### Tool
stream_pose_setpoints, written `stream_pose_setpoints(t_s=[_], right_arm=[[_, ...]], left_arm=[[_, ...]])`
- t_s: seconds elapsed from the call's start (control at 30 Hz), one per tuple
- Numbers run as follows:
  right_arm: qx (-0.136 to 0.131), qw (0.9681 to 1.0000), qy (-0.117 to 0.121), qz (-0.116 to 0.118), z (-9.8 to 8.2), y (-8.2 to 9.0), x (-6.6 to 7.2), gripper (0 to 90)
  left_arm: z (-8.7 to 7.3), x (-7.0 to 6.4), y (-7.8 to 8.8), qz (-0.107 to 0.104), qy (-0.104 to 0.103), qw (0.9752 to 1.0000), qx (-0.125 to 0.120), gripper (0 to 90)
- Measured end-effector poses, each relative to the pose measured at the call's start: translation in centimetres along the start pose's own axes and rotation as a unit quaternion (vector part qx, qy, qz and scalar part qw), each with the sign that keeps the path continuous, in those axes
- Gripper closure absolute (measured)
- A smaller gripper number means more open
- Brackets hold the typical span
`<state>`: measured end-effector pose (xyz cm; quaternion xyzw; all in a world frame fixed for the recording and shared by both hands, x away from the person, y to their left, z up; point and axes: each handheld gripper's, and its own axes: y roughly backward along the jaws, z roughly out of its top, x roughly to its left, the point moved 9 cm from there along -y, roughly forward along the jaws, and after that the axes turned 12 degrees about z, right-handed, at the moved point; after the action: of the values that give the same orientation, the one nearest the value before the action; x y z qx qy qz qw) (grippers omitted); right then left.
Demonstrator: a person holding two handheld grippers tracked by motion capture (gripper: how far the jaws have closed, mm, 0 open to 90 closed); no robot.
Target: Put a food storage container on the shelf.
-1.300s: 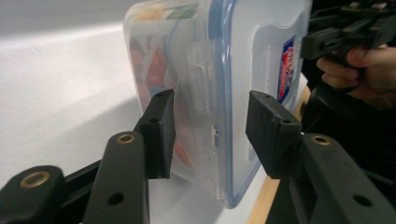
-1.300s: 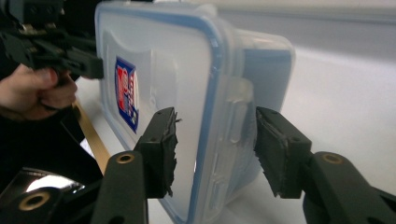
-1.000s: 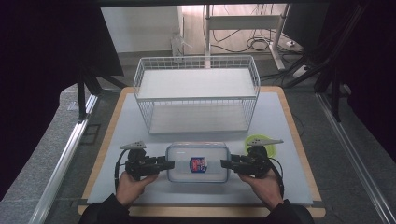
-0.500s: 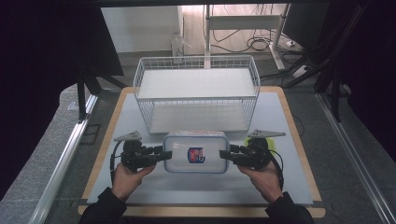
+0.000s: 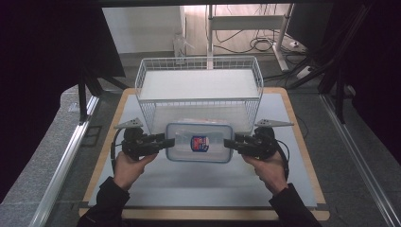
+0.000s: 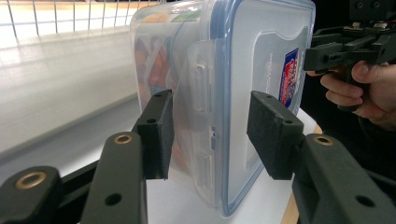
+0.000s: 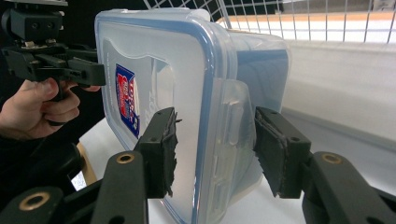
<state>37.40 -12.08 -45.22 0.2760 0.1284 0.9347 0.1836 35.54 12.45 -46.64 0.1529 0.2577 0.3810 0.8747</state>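
Note:
A clear plastic food container point(image 5: 198, 142) with a blue-edged lid and a red-blue label hangs level above the table, just in front of the white wire basket point(image 5: 198, 85). My left gripper point(image 5: 168, 142) is shut on its left end clip and my right gripper point(image 5: 229, 142) on its right end clip. In the left gripper view the pads point(image 6: 159, 130) press on the container point(image 6: 261, 42) from base and lid, with colourful contents showing through the wall. The right gripper view has its pads point(image 7: 161, 149) clamped on the container point(image 7: 154, 46) the same way.
The wire basket stands at the back middle of the white mat point(image 5: 198, 189), which lies on a wooden board. Dark curtains and metal rails flank the table. Cables and a metal stand lie on the floor behind.
Both grippers have risen with the container between them, and it now sits higher in the high view, closer to the basket's front.

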Motion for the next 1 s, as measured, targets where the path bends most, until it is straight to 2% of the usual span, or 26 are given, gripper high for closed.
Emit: stream_pose_setpoints(t_s=[0.27, 0.5, 0.8, 1.0], right_arm=[[-0.006, 1.0, -0.001, 0.001, 1.7, 0.3, -0.2, 50.4], [-0.01, 0.9999, -0.011, 0.006, 3.3, 0.2, -0.4, 50.4], [-0.012, 0.9999, 0.007, 0.0, 5.8, 0.1, 0.0, 50.4], [-0.015, 0.9999, 0.005, 0.0, 6.8, 0.0, -0.1, 50.4]], left_arm=[[2.1, 0.0, 0.0, 0.003, -0.001, 1.0, -0.006, 51.7], [3.9, 0.3, 0.2, 0.003, 0.001, 0.9999, -0.012, 51.7], [5.7, 0.8, 0.6, -0.001, 0.004, 0.9998, -0.021, 51.7], [7.0, 1.1, 0.8, -0.003, 0.005, 0.9996, -0.027, 51.7]])
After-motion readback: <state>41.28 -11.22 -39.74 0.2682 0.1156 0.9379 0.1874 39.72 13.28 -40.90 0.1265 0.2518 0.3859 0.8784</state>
